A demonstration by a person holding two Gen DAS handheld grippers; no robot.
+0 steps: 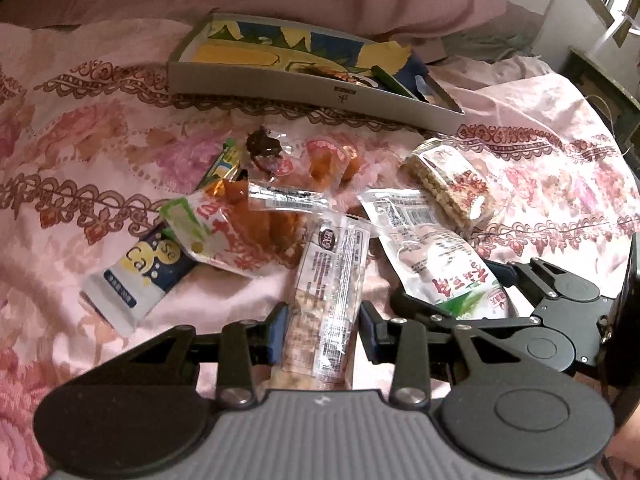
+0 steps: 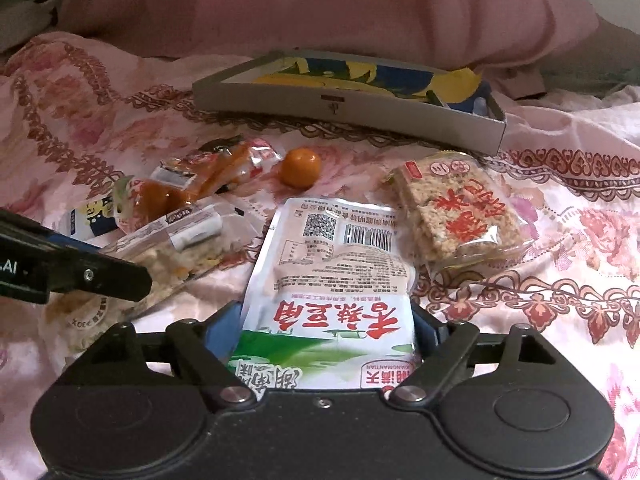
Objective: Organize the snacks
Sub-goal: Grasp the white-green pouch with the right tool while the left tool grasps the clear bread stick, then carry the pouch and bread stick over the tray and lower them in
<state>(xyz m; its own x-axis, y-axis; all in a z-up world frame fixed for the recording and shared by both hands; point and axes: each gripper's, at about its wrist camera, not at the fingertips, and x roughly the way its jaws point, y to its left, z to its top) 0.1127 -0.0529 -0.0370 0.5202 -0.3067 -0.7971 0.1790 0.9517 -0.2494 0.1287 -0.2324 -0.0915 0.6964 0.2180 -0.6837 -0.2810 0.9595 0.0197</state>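
Note:
Snack packets lie scattered on a pink floral bedspread. My left gripper (image 1: 323, 326) is shut on a long clear nut-bar packet (image 1: 328, 280); it also shows in the right wrist view (image 2: 176, 248). My right gripper (image 2: 326, 330) is shut on a white tofu pouch with red characters (image 2: 332, 264), which also shows in the left wrist view (image 1: 432, 248). A grey shallow box (image 1: 304, 84), also in the right wrist view (image 2: 344, 116), sits behind the pile with colourful paper inside.
A rice-cracker block (image 2: 460, 208) lies right of the pouch. A small orange (image 2: 300, 168), orange jelly packets (image 1: 264, 216), a dark candy (image 1: 264, 146) and a blue-white sachet (image 1: 140, 276) lie to the left. A pink pillow (image 2: 360, 12) lies behind the box.

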